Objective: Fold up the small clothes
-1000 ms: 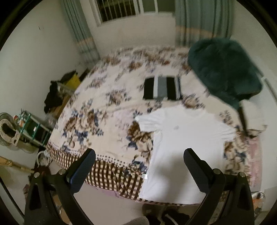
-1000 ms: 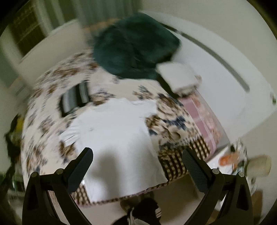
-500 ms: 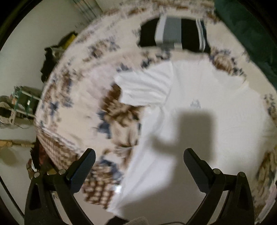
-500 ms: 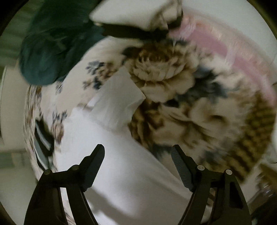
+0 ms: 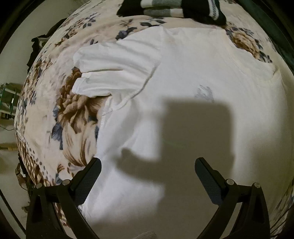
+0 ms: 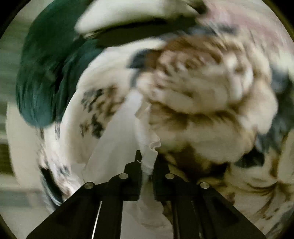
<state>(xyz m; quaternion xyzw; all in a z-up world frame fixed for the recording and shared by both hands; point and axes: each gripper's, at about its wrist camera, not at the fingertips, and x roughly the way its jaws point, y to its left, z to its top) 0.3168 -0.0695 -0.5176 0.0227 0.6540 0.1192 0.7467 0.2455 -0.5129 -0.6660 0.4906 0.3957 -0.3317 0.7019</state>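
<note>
A white T-shirt (image 5: 193,77) lies flat on the floral bedspread (image 5: 69,114), its left sleeve (image 5: 114,69) spread to the left. My left gripper (image 5: 147,171) is open and empty, close above the shirt's left side, its shadow on the cloth. In the blurred right wrist view, my right gripper (image 6: 148,161) is shut on the white T-shirt's right sleeve edge (image 6: 148,147), which bunches up between the fingers.
A folded black and grey striped garment (image 5: 170,9) lies beyond the shirt's collar. A dark green fluffy blanket (image 6: 47,73) and a white pillow (image 6: 128,12) lie at the head of the bed. The bed's left edge (image 5: 23,150) drops to the floor.
Both grippers have dropped close to the bed. The right gripper has closed from open onto the shirt's right sleeve. The left gripper stays open, lower over the shirt.
</note>
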